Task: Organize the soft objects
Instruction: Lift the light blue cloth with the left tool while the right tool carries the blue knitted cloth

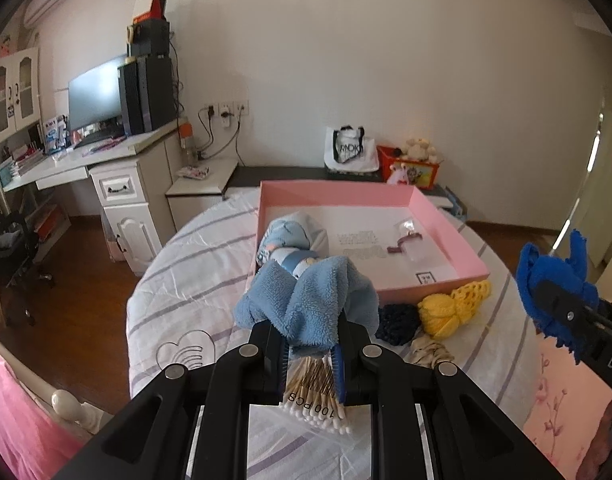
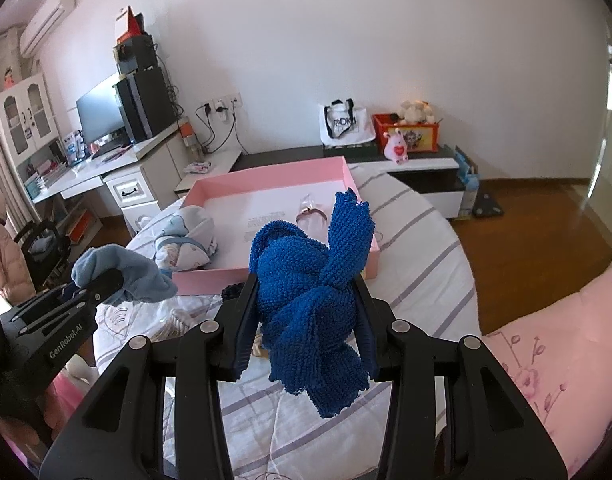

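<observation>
A white desk [image 1: 106,152] stands at the far left, by the wall. On it are a dark screen [image 1: 94,96] and a tall black computer box [image 1: 146,92] just beside the screen. White wall plugs [image 1: 226,110] with black wires sit to the right of the desk. Along the far wall runs a low dark shelf [image 1: 282,171]. On it stands a white bag [image 1: 348,150] with black handles. Just right of the bag is a red box [image 1: 410,170] with a fluffy toy [image 1: 420,146] on top. The floor [image 1: 78,276] is brown wood. An air cooler [image 2: 46,20] hangs high on the left wall.
</observation>
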Demonstrator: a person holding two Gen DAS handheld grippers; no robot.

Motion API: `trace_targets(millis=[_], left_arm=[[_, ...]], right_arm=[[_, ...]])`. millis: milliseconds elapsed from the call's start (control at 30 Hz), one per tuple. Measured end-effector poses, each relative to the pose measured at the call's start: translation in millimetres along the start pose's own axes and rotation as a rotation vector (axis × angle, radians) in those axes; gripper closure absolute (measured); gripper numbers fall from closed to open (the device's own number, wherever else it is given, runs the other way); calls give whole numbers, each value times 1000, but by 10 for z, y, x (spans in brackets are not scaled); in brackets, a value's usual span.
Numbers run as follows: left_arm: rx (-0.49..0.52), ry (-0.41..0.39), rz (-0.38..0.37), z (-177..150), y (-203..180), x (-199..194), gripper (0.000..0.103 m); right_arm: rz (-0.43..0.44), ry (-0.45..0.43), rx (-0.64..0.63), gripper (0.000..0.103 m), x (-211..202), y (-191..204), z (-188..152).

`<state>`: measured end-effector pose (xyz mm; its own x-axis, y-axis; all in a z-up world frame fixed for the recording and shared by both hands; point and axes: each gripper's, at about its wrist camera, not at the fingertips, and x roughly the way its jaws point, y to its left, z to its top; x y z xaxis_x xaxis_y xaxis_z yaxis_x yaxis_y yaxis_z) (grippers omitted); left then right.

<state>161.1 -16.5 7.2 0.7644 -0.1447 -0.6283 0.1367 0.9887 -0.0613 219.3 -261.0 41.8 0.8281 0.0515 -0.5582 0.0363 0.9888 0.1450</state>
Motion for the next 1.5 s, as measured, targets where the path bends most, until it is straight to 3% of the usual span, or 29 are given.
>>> trace_targets(millis=[833,1133,1500], left_arm=[[26,-286,60,-291,-98,-1358,88],[15,-367,80,-556,-145,-1713,88],[11,-372,87,-733,-245,-1743,88]], right_arm=[[51,-309,-90,61,-1168,398,-52],[49,-356,-110,60,-1337,459,-79],[45,-374,-109,60,-1362,427,-150]])
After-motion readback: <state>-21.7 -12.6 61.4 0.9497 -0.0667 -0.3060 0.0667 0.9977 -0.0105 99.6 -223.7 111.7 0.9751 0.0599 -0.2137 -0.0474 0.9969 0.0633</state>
